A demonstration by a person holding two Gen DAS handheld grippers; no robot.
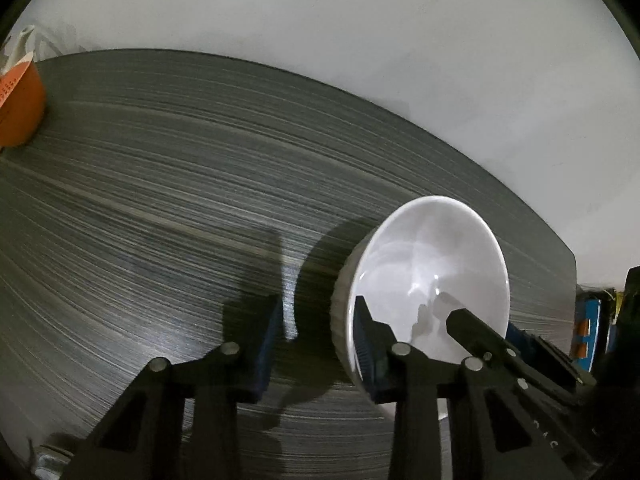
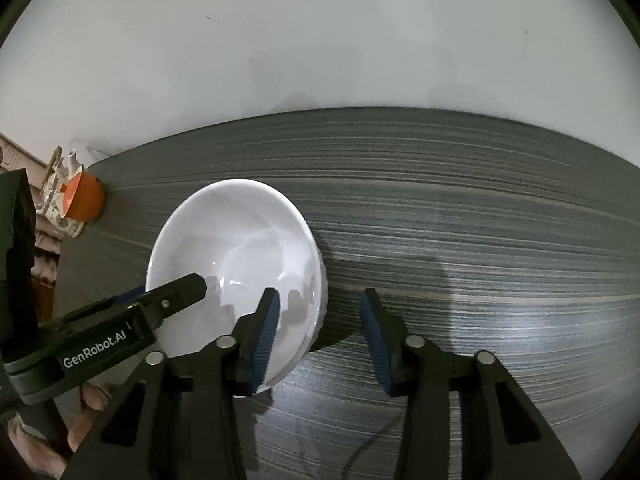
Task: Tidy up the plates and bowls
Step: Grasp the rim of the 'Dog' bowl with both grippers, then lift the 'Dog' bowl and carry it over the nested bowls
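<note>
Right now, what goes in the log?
bowl: on table | left tongs: astride rim, open | right tongs: astride rim, open

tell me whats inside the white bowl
The white bowl holds no food or dish: only glossy reflections and shadows on its bare inside. One finger of each hand-held gripper dips over the rim. The near part of the inside is covered by those fingers.

A dark streaked table carries a white bowl and an orange cup.
</note>
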